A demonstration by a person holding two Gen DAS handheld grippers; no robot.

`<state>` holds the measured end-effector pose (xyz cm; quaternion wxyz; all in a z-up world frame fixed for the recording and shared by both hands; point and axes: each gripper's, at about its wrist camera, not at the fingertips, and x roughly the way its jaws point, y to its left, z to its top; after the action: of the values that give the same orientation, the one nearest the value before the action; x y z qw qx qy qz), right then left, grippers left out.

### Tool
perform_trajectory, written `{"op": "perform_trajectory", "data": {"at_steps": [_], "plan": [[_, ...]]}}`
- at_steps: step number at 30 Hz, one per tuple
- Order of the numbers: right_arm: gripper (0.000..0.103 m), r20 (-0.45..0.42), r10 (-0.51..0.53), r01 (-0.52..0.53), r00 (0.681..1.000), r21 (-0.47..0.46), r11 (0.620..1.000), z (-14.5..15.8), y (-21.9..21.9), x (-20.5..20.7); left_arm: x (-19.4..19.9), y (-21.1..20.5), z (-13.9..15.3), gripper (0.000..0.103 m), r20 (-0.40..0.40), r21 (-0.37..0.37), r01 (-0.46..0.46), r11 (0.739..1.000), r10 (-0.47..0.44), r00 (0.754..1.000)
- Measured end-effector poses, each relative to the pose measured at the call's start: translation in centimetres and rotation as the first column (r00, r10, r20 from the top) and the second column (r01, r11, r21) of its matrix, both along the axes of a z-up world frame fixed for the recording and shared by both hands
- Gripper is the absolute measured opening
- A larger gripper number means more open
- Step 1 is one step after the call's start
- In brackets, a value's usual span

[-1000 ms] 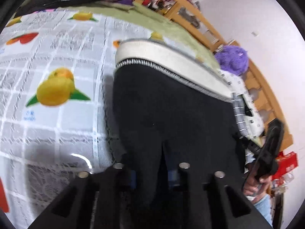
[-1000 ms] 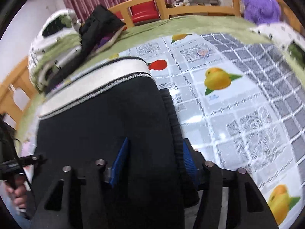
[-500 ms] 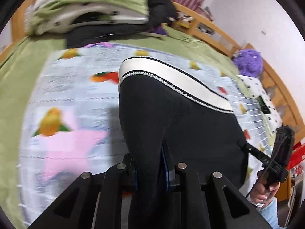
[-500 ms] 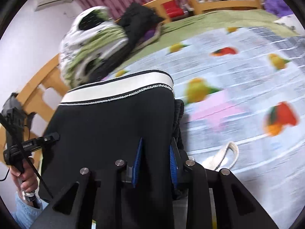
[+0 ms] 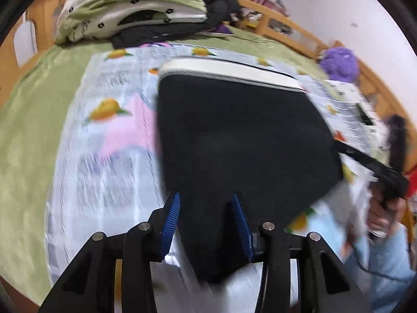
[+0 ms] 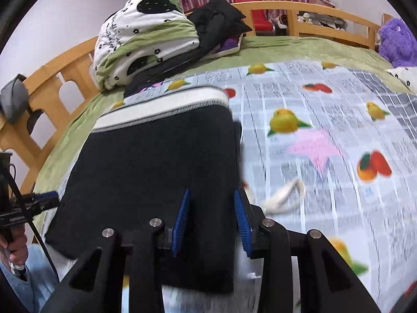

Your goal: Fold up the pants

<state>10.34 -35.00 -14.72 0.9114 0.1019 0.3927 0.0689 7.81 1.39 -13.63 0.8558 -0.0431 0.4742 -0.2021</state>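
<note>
With both my left tongs [image 5: 206, 221] and right tongs [image 6: 212, 217] spread apart around the near edge of the black pants [image 5: 234, 135] lying on the bed's fruit-print cloth [image 6: 325, 120], I judge the loose fold could spring open or skew.

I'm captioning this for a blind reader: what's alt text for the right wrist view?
Black pants with a white waistband lie on a fruit-print cloth, their near edge between the open blue pads of the right hand-held gripper. Folded bedding sits behind.
</note>
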Motion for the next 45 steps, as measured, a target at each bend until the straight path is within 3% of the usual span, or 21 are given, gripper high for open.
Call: {"op": "perform_trajectory", "data": {"at_steps": [3, 5, 7, 9, 14, 16, 21, 27, 31, 33, 36, 40, 45], "plan": [[0.036, -0.047, -0.014, 0.016, 0.999, 0.030, 0.999, -2.1, -0.2, -1.3, -2.9, -0.1, -1.0, 0.045, 0.004, -0.027, 0.031, 0.999, -0.031, 1.000], [0.027, -0.068, -0.011, 0.017, 0.998, 0.087, 0.996, -3.9, -0.5, -2.0, -3.7, -0.8, -2.2, 0.045, 0.023, -0.005, -0.011, 1.000, 0.011, 1.000], [0.025, -0.051, -0.024, 0.031, 0.998, 0.128, 0.991, -4.9, -0.6, -2.6, -3.7, -1.6, -3.2, 0.031, 0.024, 0.041, -0.045, 0.998, 0.044, 0.999], [0.024, -0.061, -0.037, 0.044, 0.997, 0.119, 0.992, -4.9, -0.1, -2.8, -3.2, -2.4, -3.6, 0.029, 0.017, 0.097, -0.057, 0.994, 0.056, 0.998], [0.025, -0.070, 0.011, -0.009, 0.997, 0.023, 1.000, -2.4, 0.5, -3.5, -4.8, -0.9, 0.6, 0.028, 0.090, 0.057, -0.041, 0.998, 0.036, 0.995], [0.025, -0.016, 0.010, -0.010, 1.000, -0.001, 1.000, -0.4, -0.1, -4.5, -4.9, -0.3, 2.2, 0.028, 0.122, 0.049, -0.057, 0.997, 0.050, 0.991], [0.027, 0.101, 0.003, 0.004, 0.995, -0.063, 0.998, 4.0, 0.0, -2.7, -0.9, -0.3, 4.5, 0.028, 0.126, 0.006, -0.103, 0.995, 0.101, 0.987], [0.029, 0.179, 0.031, -0.009, 0.983, -0.122, 0.993, 6.0, 2.4, 4.3, 7.1, -3.0, 4.2, 0.028, 0.106, -0.038, -0.124, 0.992, 0.128, 0.986], [0.029, 0.199, 0.064, -0.037, 0.978, -0.136, 0.990, 5.0, 4.0, 9.4, 12.1, -5.1, 2.9, 0.028, 0.131, -0.024, -0.145, 0.989, 0.147, 0.981], [0.029, 0.174, 0.081, -0.054, 0.981, -0.156, 0.986, 3.6, 4.6, 11.7, 14.8, -6.0, 1.4, 0.028, 0.142, 0.020, -0.156, 0.988, 0.151, 0.978], [0.029, 0.031, 0.061, -0.051, 0.998, -0.244, 0.969, -1.1, 5.1, 16.1, 17.5, -6.5, -1.3, 0.028, 0.111, 0.072, -0.155, 0.985, 0.147, 0.983], [0.029, 0.020, 0.069, -0.062, 0.997, -0.244, 0.968, -1.4, 5.1, 17.2, 18.2, -6.9, -2.1, 0.028, 0.139, 0.085, -0.167, 0.982, 0.154, 0.978], [0.032, 0.039, 0.080, -0.069, 0.996, -0.229, 0.971, -1.3, 4.9, 16.3, 17.2, -6.1, -1.5, 0.028, 0.093, 0.061, -0.149, 0.987, 0.143, 0.985]]}}
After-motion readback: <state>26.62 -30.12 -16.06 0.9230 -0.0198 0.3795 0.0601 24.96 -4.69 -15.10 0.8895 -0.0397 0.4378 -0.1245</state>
